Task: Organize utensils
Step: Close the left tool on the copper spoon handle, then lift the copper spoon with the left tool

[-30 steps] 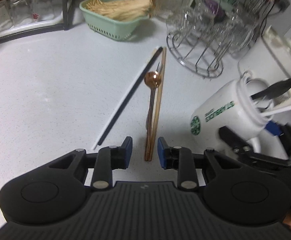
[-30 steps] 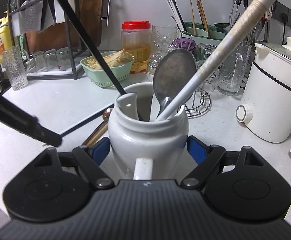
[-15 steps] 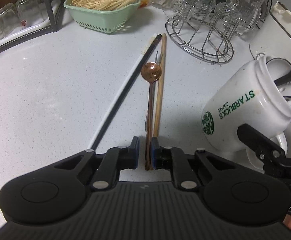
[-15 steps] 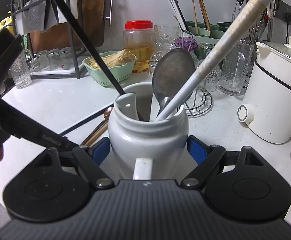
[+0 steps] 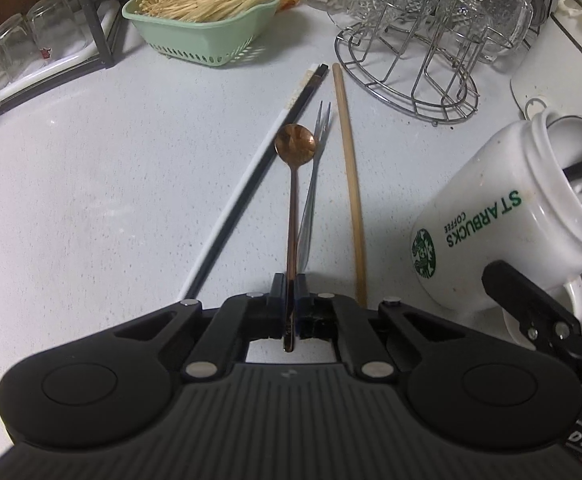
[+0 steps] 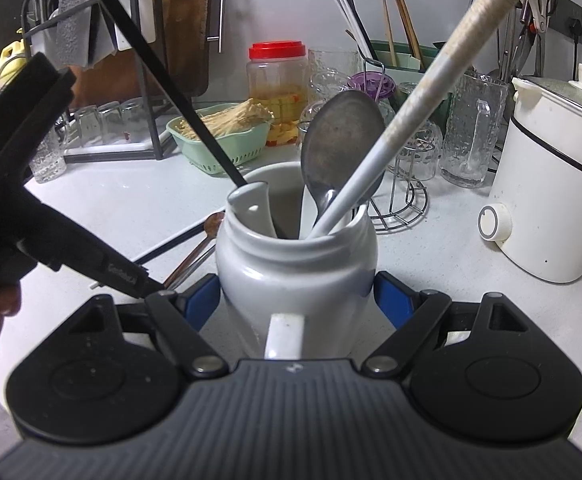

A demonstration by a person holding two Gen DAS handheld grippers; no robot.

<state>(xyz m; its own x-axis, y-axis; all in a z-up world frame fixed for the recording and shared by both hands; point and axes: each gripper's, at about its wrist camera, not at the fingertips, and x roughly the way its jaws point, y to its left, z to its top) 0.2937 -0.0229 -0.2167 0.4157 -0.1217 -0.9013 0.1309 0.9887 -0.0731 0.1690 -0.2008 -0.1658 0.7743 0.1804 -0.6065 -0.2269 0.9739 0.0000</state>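
Left wrist view: your left tongs (image 5: 290,300) are clenched on the handle end of the copper spoon (image 5: 293,184), having just closed on it. Its bowl points away across the table (image 5: 91,184), and the fork (image 5: 311,192) lies right against it. A black-and-white chopstick (image 5: 251,184) lies on one side and a wooden chopstick (image 5: 351,184) on the other. Your right tongs (image 6: 299,300) grip the white mug (image 6: 295,272), tilted and already holding a large spoon (image 6: 339,144) and chopsticks. The grip sits at the very tip, so the spoon may pivot or slip when you lift. The fork may drag along too. The crowded mug mouth could block the entry.
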